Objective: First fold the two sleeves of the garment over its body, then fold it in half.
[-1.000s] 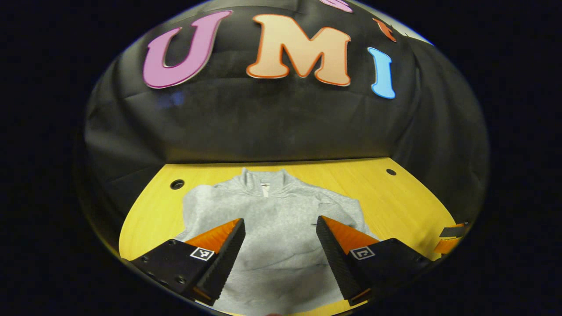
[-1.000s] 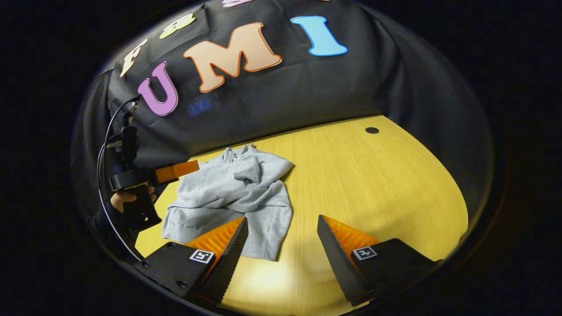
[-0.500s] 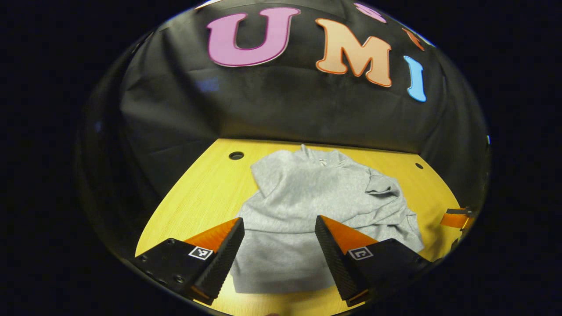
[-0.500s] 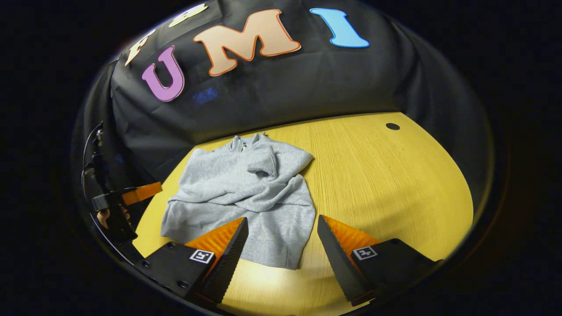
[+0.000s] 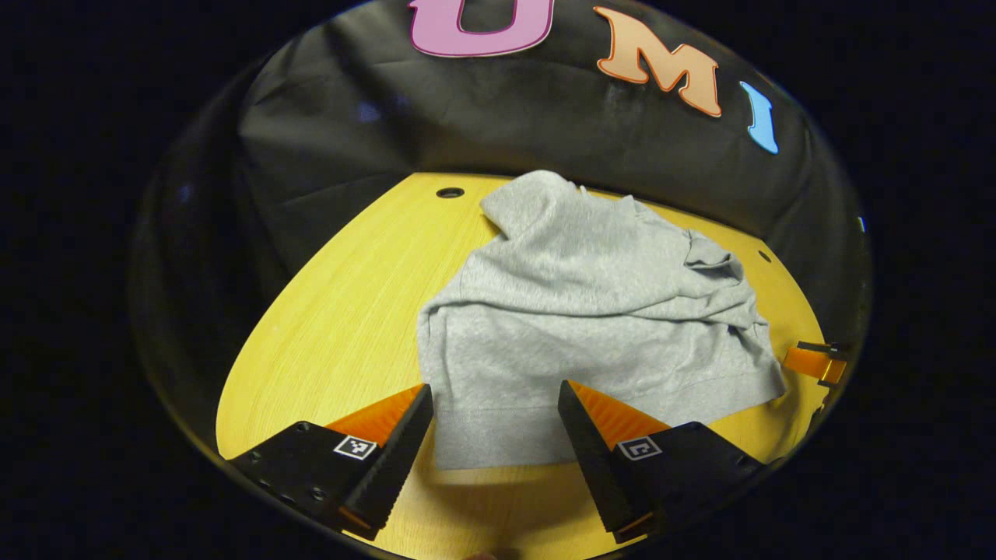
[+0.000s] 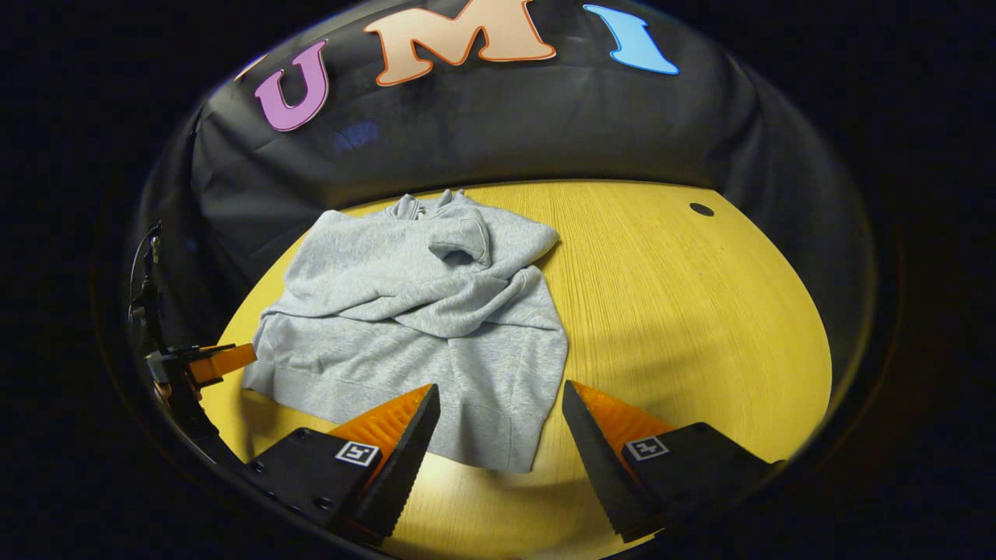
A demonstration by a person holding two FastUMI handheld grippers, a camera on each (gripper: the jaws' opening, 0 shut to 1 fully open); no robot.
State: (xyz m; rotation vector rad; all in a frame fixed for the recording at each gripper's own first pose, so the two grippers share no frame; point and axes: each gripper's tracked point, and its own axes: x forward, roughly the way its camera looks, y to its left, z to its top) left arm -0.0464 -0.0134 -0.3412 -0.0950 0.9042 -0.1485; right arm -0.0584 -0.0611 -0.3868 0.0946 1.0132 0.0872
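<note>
Left gripper view shows the gray garment [image 5: 591, 319] lying on the yellow table [image 5: 342, 311], sleeves crossed over it, and both the left gripper [image 5: 495, 416] and the right gripper [image 6: 498, 416] hang wide open and empty near its bottom edge, so a one-layer pinch could pull the sleeves loose.

I find no readable text, brand, number or label on anything I am working with here. The only signs I can make out are small square black-and-white coded markers [image 5: 355, 447], one fixed on the upper face of each of the fingers [image 5: 389, 459] of the left gripper [image 5: 496, 447], and the same on the right gripper [image 6: 498, 447]; each marker [image 6: 645, 449] is a block pattern, not letters, so I cannot read it. The grey garment [image 5: 591, 311] bears no print or tag that I can see from either view.
</note>
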